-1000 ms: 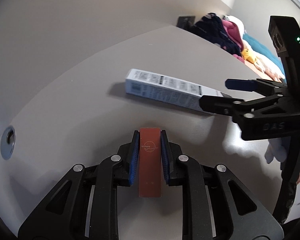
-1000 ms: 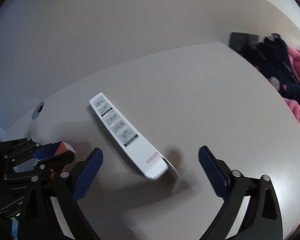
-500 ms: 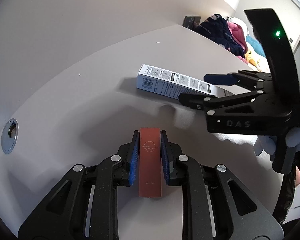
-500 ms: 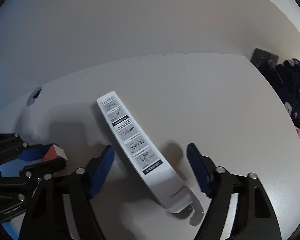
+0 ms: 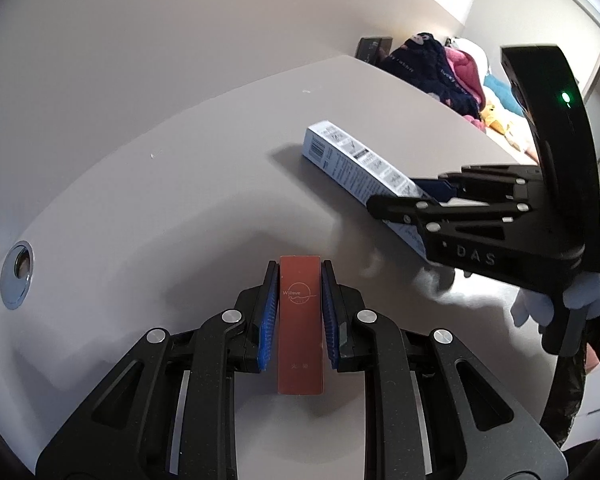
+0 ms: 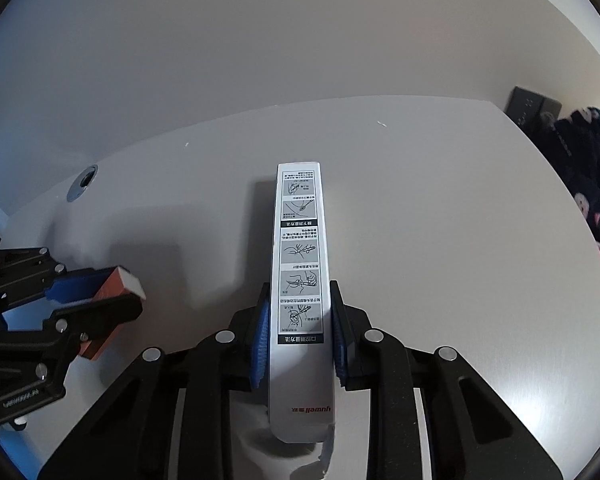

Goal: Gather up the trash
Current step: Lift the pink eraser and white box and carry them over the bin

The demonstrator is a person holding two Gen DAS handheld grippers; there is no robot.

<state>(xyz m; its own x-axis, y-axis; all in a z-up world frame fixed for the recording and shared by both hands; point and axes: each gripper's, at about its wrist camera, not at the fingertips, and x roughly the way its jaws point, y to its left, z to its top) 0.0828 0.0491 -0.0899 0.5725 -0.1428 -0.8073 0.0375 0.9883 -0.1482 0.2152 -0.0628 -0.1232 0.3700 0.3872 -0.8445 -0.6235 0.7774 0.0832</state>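
My left gripper (image 5: 300, 300) is shut on a small red-brown box (image 5: 300, 320) marked "Willeve", held over the white table (image 5: 180, 200). It also shows at the left of the right wrist view (image 6: 112, 292). My right gripper (image 6: 299, 328) is shut on a long white printed carton (image 6: 300, 264), gripped near its rear end. In the left wrist view the carton (image 5: 352, 160) sticks out to the left of the right gripper (image 5: 428, 196) at the right side.
A chrome cable grommet (image 5: 17, 276) sits in the table at the left, also seen in the right wrist view (image 6: 82, 182). A pile of dark and pink clothes and soft toys (image 5: 444, 72) lies beyond the table's far right edge. A grey wall runs behind the table.
My right gripper has moved onto the white carton, lined up with it, and closed its jaws on it. My left gripper still holds the red-brown box.
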